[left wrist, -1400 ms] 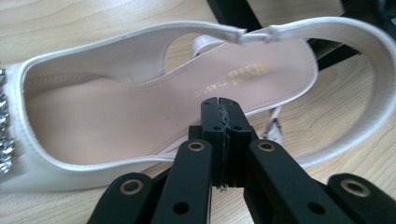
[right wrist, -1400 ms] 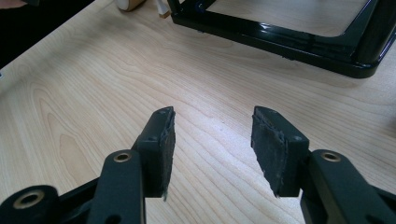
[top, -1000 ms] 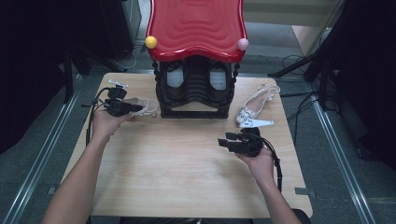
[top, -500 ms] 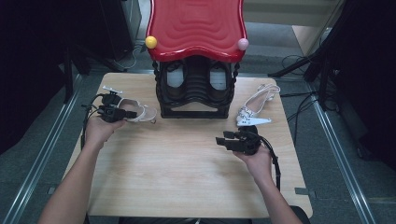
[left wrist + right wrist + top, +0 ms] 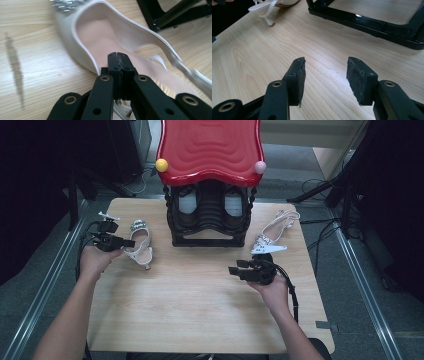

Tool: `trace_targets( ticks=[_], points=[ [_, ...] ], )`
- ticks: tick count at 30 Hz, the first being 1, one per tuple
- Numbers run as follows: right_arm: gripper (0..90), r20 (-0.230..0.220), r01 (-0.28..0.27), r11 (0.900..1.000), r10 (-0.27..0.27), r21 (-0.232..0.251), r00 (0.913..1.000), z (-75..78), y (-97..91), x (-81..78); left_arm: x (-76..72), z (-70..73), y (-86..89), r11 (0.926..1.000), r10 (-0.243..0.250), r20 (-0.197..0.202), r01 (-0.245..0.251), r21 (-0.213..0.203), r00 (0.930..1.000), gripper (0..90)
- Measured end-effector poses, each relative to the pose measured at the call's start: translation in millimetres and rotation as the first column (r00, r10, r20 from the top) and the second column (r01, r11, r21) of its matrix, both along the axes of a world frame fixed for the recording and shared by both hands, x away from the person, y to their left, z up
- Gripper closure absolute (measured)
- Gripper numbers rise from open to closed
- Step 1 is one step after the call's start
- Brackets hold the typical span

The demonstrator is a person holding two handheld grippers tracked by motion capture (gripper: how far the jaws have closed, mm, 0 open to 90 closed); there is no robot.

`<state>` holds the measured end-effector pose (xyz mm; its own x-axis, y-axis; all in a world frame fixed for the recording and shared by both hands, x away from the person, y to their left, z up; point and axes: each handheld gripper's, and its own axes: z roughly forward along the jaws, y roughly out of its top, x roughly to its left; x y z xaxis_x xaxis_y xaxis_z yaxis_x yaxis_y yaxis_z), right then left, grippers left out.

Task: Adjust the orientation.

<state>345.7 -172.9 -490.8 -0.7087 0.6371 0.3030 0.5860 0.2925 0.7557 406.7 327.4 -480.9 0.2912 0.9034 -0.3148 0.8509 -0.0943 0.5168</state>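
A white slingback shoe [image 5: 141, 246] with a jewelled toe lies on its sole at the left of the table, toe pointing away. My left gripper [image 5: 129, 242] has its jaws shut on the shoe's side rim [image 5: 85, 47], the pads [image 5: 113, 62] pressed together over the pink insole. The matching shoe [image 5: 275, 232] lies at the right, beside the rack. My right gripper [image 5: 235, 269] hovers low over bare wood in front of the rack, jaws open with nothing between its pads [image 5: 298, 72]. In the right gripper view the held shoe [image 5: 270, 6] is at the top left.
A black shoe rack [image 5: 210, 227] with a red wavy top [image 5: 210, 150] stands at the back centre, a pair of dark shoes [image 5: 187, 202] inside it; its base bar [image 5: 367, 22] lies ahead of the right gripper. Cables trail off both table sides.
My left hand has drawn the white shoe a little leftward and toward the person, away from the rack. The right gripper has stayed where it was.
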Motion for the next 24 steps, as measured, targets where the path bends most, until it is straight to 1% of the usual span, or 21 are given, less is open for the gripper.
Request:
trace_targets(
  ticks=[1,2,4,5,6,7,9,11,13,14,16,17,19,20,21,24],
  points=[
    [50.2,-0.001,0.001,1.0000,-0.001,0.000,1.0000,0.0,-0.1,0.0,-0.1,0.7,1.7,1.0000,0.005,0.002,-0.005,0.007,1.0000,90.0],
    [50.2,-0.001,0.002,1.0000,-0.002,0.000,1.0000,0.0,-0.1,0.0,-0.5,1.4,2.3,0.9999,0.011,0.006,-0.011,0.002,0.9999,90.0],
    [50.2,-0.003,0.002,1.0000,-0.002,-0.001,1.0000,-0.4,0.2,0.1,-1.6,3.4,2.5,1.0000,0.003,0.016,-0.003,0.009,0.9999,89.0],
    [50.2,-0.001,0.001,1.0000,-0.001,-0.002,1.0000,-0.7,0.4,0.1,-2.5,4.1,0.3,0.9998,0.022,0.023,-0.021,-0.005,0.9995,87.9],
    [50.2,0.001,-0.001,1.0000,0.001,-0.003,1.0000,-1.0,0.6,0.4,-3.4,5.7,0.0,0.9999,0.012,0.025,-0.012,-0.003,0.9996,87.0],
    [50.2,0.001,-0.001,1.0000,0.001,-0.004,1.0000,-1.0,0.8,0.4,-4.4,7.5,-1.5,0.9998,0.018,0.029,-0.018,-0.010,0.9994,86.0],
    [50.2,0.004,-0.001,1.0000,0.001,-0.003,1.0000,-0.9,0.8,0.4,-7.0,12.9,-2.3,0.9999,0.007,0.047,-0.007,-0.015,0.9989,82.1],
    [50.2,0.001,0.002,1.0000,-0.002,-0.005,1.0000,-0.8,0.3,0.4,-9.6,18.8,-2.6,0.9997,0.019,0.075,-0.018,-0.018,0.9970,75.9],
    [50.2,0.000,0.002,1.0000,-0.002,-0.005,1.0000,-0.8,0.0,0.5,-11.2,22.5,-2.6,0.9990,0.044,0.089,-0.043,-0.016,0.9950,70.4],
    [50.2,-0.001,0.003,1.0000,-0.003,-0.005,1.0000,-0.8,-0.1,0.5,-11.4,22.9,-2.2,0.9988,0.048,0.089,-0.048,-0.006,0.9948,68.5],
    [50.2,0.000,0.002,1.0000,-0.002,-0.006,1.0000,-0.8,0.0,0.6,-10.7,20.6,-2.3,0.9985,0.052,0.076,-0.053,0.015,0.9957,64.7],
    [50.1,0.002,0.002,1.0000,-0.002,-0.007,1.0000,-0.8,0.2,0.4,-10.2,18.4,-2.7,0.9975,0.066,0.072,-0.068,0.022,0.9952,62.0],
    [50.1,0.002,0.003,1.0000,-0.003,-0.007,1.0000,-0.5,0.1,0.1,-9.2,13.5,-1.6,0.9970,0.071,0.062,-0.072,0.026,0.9956,60.4],
    [50.0,0.002,0.004,1.0000,-0.004,-0.008,1.0000,-0.4,-0.1,0.1,-8.1,9.7,-1.3,0.9956,0.088,0.060,-0.090,0.026,0.9943,59.1],
    [50.0,0.001,0.005,1.0000,-0.005,-0.008,1.0000,-0.4,-0.6,0.2,-7.6,7.7,-0.9,0.9954,0.091,0.054,-0.092,0.025,0.9944,59.1],
    [50.1,-0.001,0.006,0.9999,-0.006,-0.008,1.0000,-1.3,-1.2,0.4,-5.7,-1.4,-1.4,0.9930,0.108,0.038,-0.110,0.044,0.9934,59.3]
  ],
)
